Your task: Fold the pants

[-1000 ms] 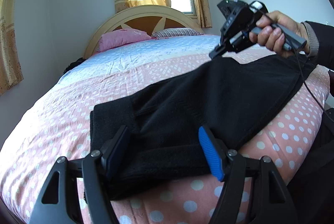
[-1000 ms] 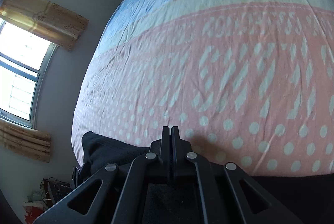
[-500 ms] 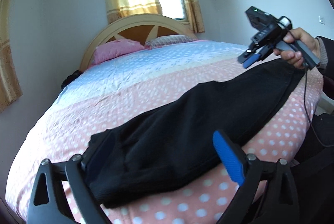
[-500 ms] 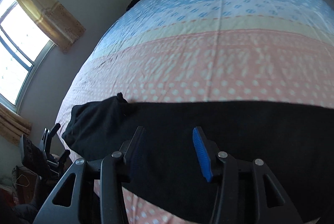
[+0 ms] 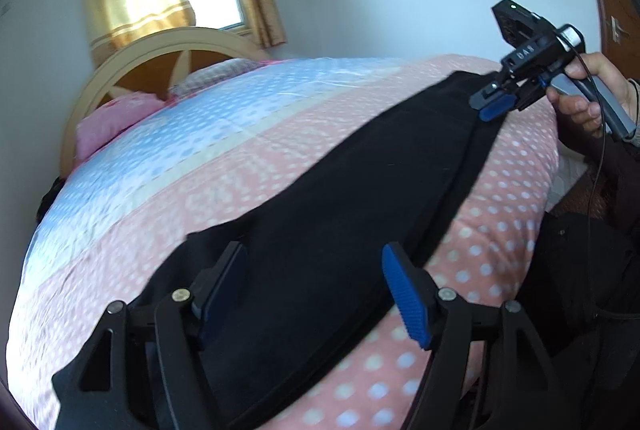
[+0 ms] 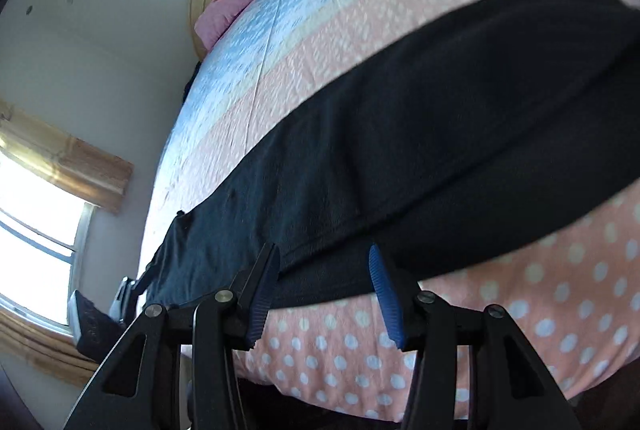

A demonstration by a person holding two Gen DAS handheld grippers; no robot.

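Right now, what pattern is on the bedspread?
White polka dots on pink, with a blue band further up the bedspread; clearest in the left wrist view.

Bed is carrying everything — it is wearing a polka-dot cover, pink with white dots at the near end, a cream stripe across the middle, pale blue toward the far end. Black pants are lying flat on the pink part, stretching from the near left edge out to the far right, with the near end hanging a little over the edge. A pink pillow and a striped pillow are sitting at the far end — both leaning against the arched headboard.
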